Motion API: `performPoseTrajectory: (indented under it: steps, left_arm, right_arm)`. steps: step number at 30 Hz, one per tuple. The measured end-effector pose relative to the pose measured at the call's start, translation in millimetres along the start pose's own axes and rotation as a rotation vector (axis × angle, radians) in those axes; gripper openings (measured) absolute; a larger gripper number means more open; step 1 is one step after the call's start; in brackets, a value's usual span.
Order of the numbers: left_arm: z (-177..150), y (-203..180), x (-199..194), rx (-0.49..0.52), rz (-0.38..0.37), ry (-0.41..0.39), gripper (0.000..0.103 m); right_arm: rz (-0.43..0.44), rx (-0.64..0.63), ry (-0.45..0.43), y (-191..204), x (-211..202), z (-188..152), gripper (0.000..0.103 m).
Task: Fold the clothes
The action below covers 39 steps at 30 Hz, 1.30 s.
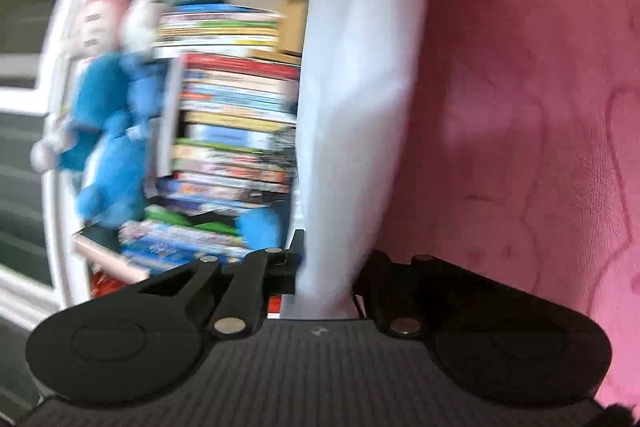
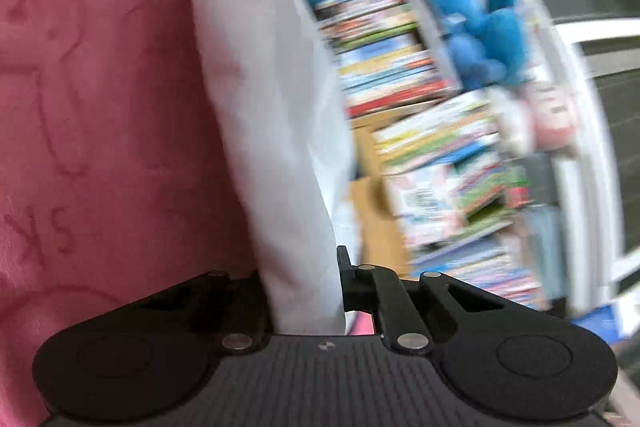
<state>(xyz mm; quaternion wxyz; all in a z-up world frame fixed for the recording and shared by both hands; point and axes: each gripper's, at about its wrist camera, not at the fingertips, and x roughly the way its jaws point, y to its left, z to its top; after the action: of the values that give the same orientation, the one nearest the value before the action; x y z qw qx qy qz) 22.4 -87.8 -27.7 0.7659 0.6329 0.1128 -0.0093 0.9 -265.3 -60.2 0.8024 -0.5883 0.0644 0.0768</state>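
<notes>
A white garment (image 1: 360, 87) stretches up and away from my left gripper (image 1: 326, 279), whose black jaws are shut on its edge. In the right wrist view the same white garment (image 2: 260, 107) runs up from my right gripper (image 2: 306, 299), which is also shut on the cloth. A pink plush blanket (image 1: 540, 107) lies under the garment and fills the right of the left wrist view. The pink blanket (image 2: 92, 107) covers the left of the right wrist view. Both pictures are blurred, and the fingertips are hidden by the cloth.
Beyond the garment stands a shelf packed with colourful books (image 1: 236, 99) and a brown cardboard box (image 2: 372, 211). Blue plush toys (image 1: 108, 131) hang beside the books (image 2: 400, 67), with a blue plush toy (image 2: 480, 19) near a white frame (image 2: 576, 147).
</notes>
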Motion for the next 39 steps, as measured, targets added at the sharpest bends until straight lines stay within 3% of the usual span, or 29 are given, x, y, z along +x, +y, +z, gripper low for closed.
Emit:
performPoseTrajectory:
  steps: [2,4,10,14,17,20,21,23,24,25,27,28,30,35,37,39]
  left_arm:
    - [-11.7,12.1,-27.5,-0.032,0.014,-0.019,0.009]
    - [-25.6,12.6,-58.9,-0.049,-0.027,-0.032,0.01]
    - [-62.3,-33.9,-122.8,0.01,-0.213,-0.015,0.021]
    - [-87.7,-49.3,-140.3,0.016,-0.21,0.033,0.028]
    - [-107.5,-17.8,-145.3,-0.151,-0.272,0.126,0.031]
    - [-124.1,39.1,-151.6,-0.454,-0.364,0.131,0.035]
    - [-127.9,60.4,-153.2,-0.567,-0.4,0.103,0.038]
    - [-123.8,94.7,-151.4,-0.74,-0.437,0.01,0.065]
    - [-114.0,103.6,-149.2,-0.774,-0.435,-0.034,0.07]
    - [-102.1,110.1,-146.7,-0.793,-0.428,-0.076,0.07]
    - [-73.1,111.5,-136.5,-0.786,-0.438,-0.152,0.07]
    - [-56.9,107.5,-127.8,-0.77,-0.45,-0.182,0.071]
    - [-24.7,93.1,-100.6,-0.726,-0.467,-0.207,0.071]
    - [30.0,47.9,-25.6,-0.707,-0.525,-0.105,0.049]
    - [33.2,38.9,-14.1,-0.741,-0.539,-0.088,0.048]
    - [32.0,37.8,-13.4,-0.773,-0.556,-0.108,0.048]
  right_arm:
    - [-0.033,0.048,-0.016,-20.6,-27.3,-5.3,0.01]
    - [-0.041,0.052,-0.03,-27.5,-56.7,-15.2,0.01]
    - [0.14,0.015,0.021,16.2,-132.4,-56.0,0.011]
    - [0.201,0.034,0.061,36.4,-152.6,-80.7,0.017]
    - [0.301,0.177,0.09,9.5,-164.1,-92.3,0.032]
    - [0.41,0.416,0.095,-29.4,-170.7,-100.1,0.036]
    - [0.439,0.523,0.082,-45.8,-168.9,-100.1,0.036]
    - [0.47,0.717,0.057,-75.3,-160.7,-96.6,0.037]
    - [0.465,0.799,0.046,-87.4,-152.9,-92.0,0.037]
    - [0.464,0.871,0.041,-95.2,-139.9,-81.9,0.037]
    - [0.504,0.951,0.017,-101.1,-114.1,-58.5,0.025]
    - [0.533,0.952,0.011,-96.2,-98.6,-40.9,0.016]
    - [0.579,0.92,0.015,-82.1,-67.6,-3.9,0.014]
    - [0.643,0.779,0.092,-45.7,23.2,56.6,0.013]
    - [0.643,0.758,0.142,-32.7,51.3,62.2,0.011]
    - [0.66,0.824,0.145,-31.1,66.8,59.0,0.011]
